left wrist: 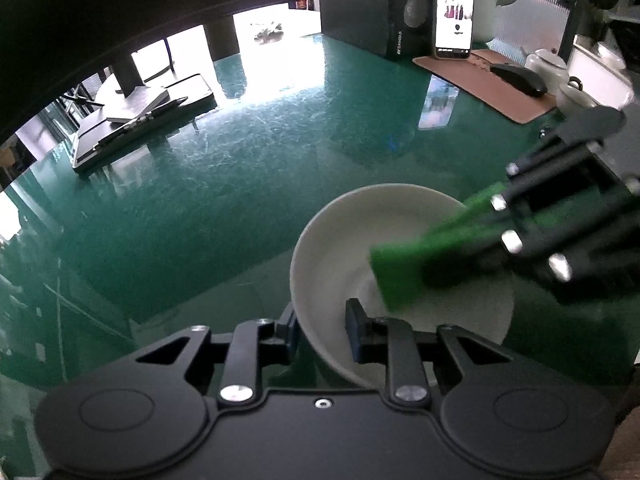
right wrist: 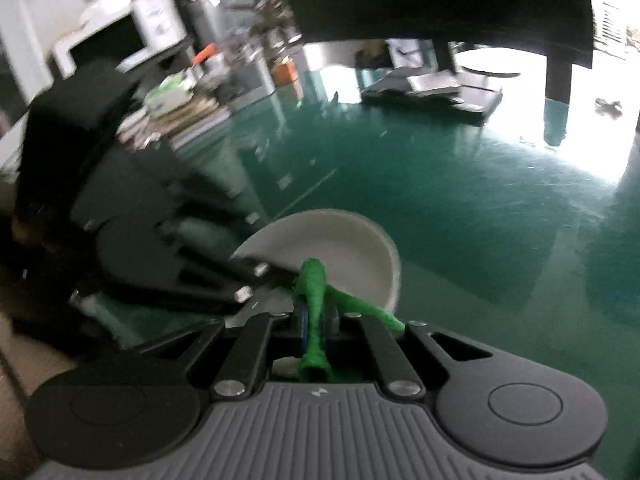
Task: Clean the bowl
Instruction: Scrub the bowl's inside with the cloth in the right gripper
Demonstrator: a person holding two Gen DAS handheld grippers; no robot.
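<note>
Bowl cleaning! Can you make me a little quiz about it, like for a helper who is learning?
1. True or false: the left hand-held gripper is clamped on the white bowl's rim.
2. What does the right hand-held gripper hold? A sponge, B green cloth, C spoon.
3. Fill in: the cloth's free end is ___ the bowl.

Key: 1 true. 2 B. 3 inside.

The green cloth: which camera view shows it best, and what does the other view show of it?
The left wrist view shows the green cloth best: its flat face reaches into the white bowl, held by the right gripper. The right wrist view shows the cloth only edge-on, pinched between the fingers, over the bowl's near rim.
</note>
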